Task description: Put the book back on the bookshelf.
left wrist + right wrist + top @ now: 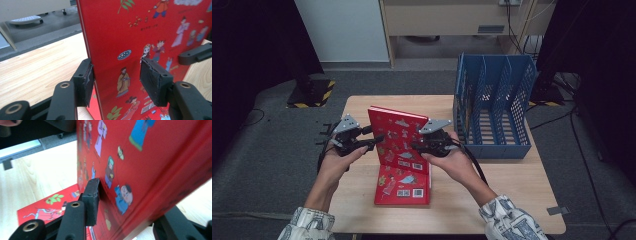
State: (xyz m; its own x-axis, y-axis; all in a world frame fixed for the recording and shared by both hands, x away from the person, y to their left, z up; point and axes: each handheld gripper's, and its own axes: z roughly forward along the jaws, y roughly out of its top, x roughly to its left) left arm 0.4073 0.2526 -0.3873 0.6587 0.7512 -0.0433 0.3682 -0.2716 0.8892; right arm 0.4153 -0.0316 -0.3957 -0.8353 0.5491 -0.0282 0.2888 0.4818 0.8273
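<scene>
A red picture book (pixel 397 132) stands tilted on its lower edge, above a second red book (pixel 402 192) that lies flat on the wooden table (pixel 512 185). My left gripper (pixel 377 140) straddles the standing book's left edge. In the left gripper view (pixel 116 80) one pad (pixel 87 81) sits against the book's back, while the other pad stands off the cover (pixel 150 30). My right gripper (pixel 416 146) is at the book's right edge. In the right gripper view (pixel 130 202) the book (pixel 150 157) runs slantwise between the jaws, with one pad (pixel 93 197) at the cover and the other hidden behind it.
A blue slotted file rack (pixel 492 105) stands at the table's back right, close to my right hand. A small grey tape piece (pixel 558 210) lies near the front right corner. Grey floor surrounds the table, and cables run on the right.
</scene>
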